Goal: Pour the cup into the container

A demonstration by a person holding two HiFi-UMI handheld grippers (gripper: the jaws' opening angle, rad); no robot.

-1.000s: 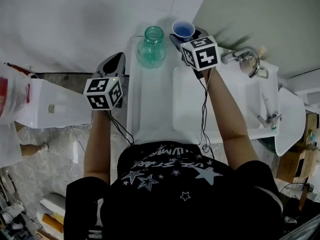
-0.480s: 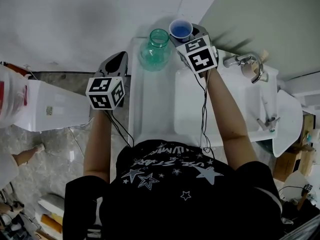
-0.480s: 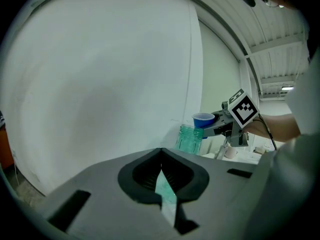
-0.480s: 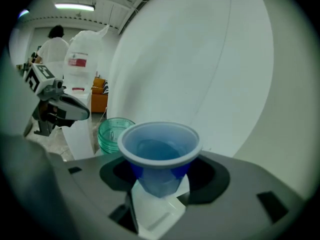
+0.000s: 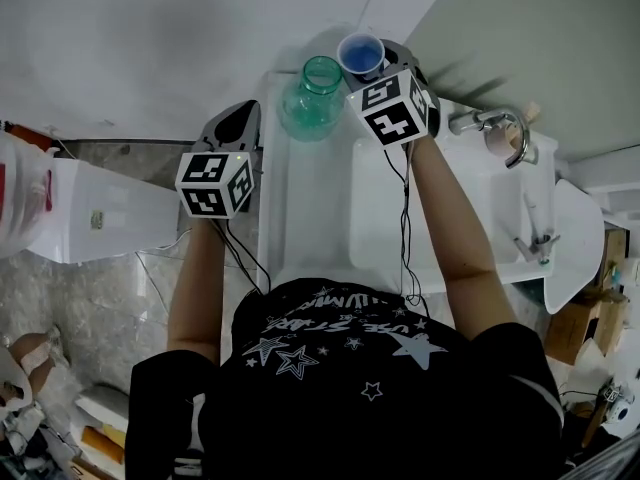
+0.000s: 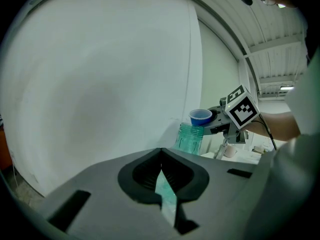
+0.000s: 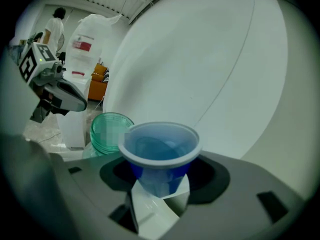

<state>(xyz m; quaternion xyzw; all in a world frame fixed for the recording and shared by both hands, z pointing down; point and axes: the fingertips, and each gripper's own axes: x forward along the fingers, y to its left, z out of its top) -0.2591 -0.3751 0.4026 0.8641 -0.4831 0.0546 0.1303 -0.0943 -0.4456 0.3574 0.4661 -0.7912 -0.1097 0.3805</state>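
A blue plastic cup (image 5: pixel 361 53) stands upright in my right gripper (image 5: pixel 372 68), whose jaws are shut on its lower wall. Liquid shows inside the cup (image 7: pixel 160 151) in the right gripper view. A green glass jar (image 5: pixel 315 98) with an open mouth stands on the white ledge, just left of the cup. The cup's rim is level with the jar's mouth (image 7: pixel 107 130) and close beside it. My left gripper (image 5: pixel 238 118) hovers left of the jar, its jaws shut with nothing in them. From the left gripper view the cup (image 6: pixel 200 117) shows above and just right of the jar (image 6: pixel 190 138).
The jar stands on a narrow white ledge (image 5: pixel 300 208) against a white wall. A white sink basin (image 5: pixel 480 228) with a metal faucet (image 5: pixel 490 123) lies right of it. A white appliance (image 5: pixel 100 218) stands to the left. A person in white (image 7: pixel 55 26) is far off.
My right gripper has carried the cup a little left, closer to the jar's mouth, and its marker cube has turned slightly. The left gripper has barely moved.
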